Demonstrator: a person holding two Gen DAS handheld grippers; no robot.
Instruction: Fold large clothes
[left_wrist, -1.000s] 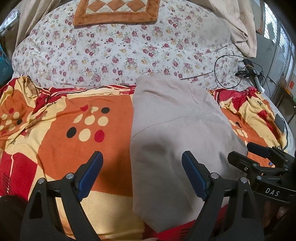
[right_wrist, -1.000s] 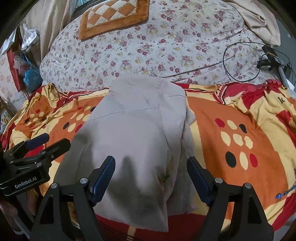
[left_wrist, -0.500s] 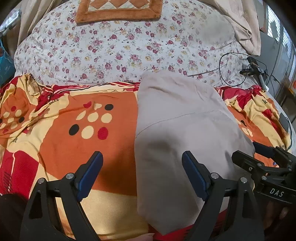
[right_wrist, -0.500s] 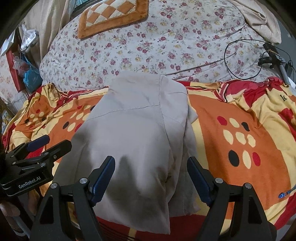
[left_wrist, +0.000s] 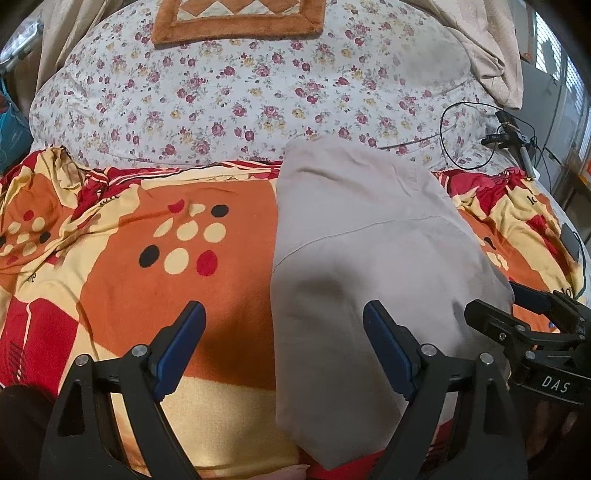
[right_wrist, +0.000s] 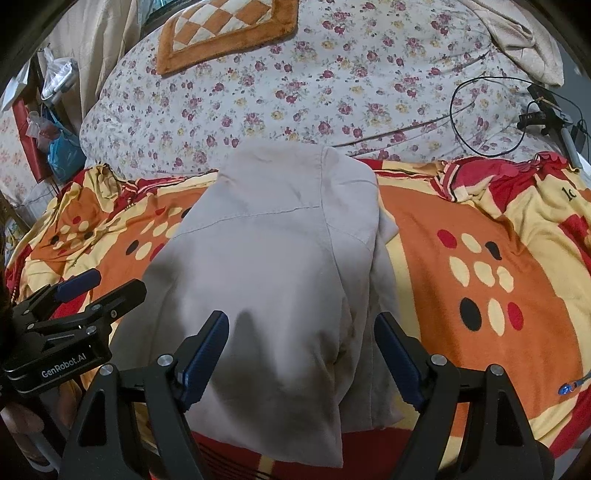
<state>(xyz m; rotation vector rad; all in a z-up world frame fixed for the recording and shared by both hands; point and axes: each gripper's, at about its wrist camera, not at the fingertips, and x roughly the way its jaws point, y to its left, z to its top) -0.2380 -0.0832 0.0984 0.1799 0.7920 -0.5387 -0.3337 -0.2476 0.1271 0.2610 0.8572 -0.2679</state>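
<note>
A beige garment (left_wrist: 369, 258) lies folded into a long strip on the bed, running from the near edge up to the floral quilt. In the right wrist view the garment (right_wrist: 277, 258) shows a second layer sticking out along its right side. My left gripper (left_wrist: 284, 310) hovers open over the strip's left edge, nothing between its blue pads. My right gripper (right_wrist: 302, 318) hovers open above the near end of the strip, its pads clear of the cloth. Each gripper shows in the other's view: right gripper (left_wrist: 506, 304), left gripper (right_wrist: 114, 281).
An orange, red and yellow blanket (left_wrist: 147, 258) covers the near half of the bed, a floral quilt (left_wrist: 240, 103) the far half. An orange checkered mat (right_wrist: 221, 33) lies on the quilt. A black cable and small device (right_wrist: 539, 110) sit at the far right.
The left wrist view has shifted very slightly. The garment lies as before, and both grippers stay open over it.
</note>
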